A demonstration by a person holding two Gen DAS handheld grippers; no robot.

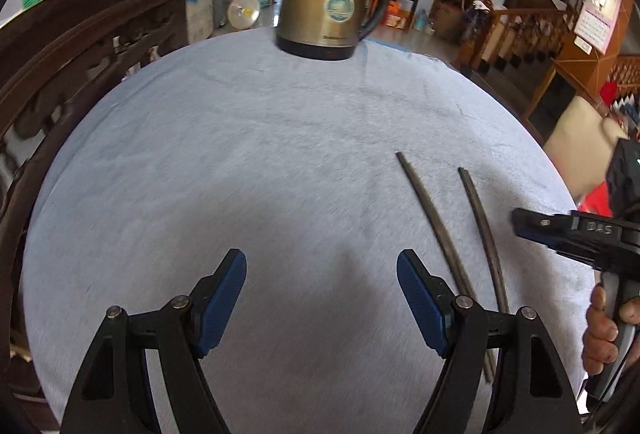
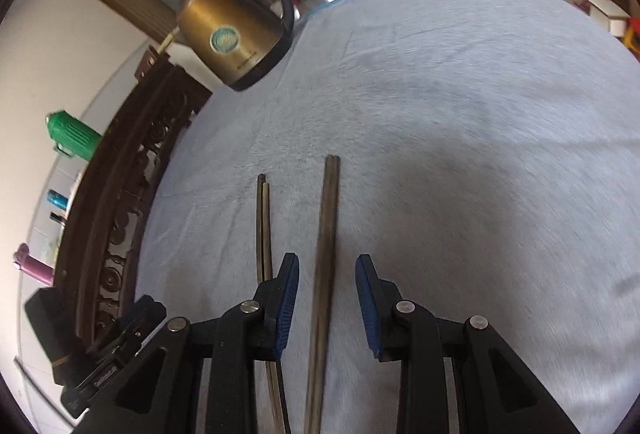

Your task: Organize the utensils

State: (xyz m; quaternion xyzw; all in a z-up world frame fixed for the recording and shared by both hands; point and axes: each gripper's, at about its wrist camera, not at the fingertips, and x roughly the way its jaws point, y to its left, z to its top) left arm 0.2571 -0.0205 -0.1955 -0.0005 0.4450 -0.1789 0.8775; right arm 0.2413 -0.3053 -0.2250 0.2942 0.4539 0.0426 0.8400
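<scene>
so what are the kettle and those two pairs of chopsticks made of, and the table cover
Bronze-gold kettle: brushed metal by its soft streaked sheen, with a black, probably plastic, handle and base. Two pairs of dark slim chopsticks: dull brown-grey, possibly wood or aged metal; blur leaves it open. Pale blue table cover: fabric, matte and fuzzy with faint creases.

A lived-in home: carved wooden chair, staircase railing, wall calendar, kettle.

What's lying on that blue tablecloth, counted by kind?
Gold kettle: 1
Chopstick sets: 2, the left set and the right set; each looks like a pair lying together, though that's hard to tell
Total: 3
</scene>
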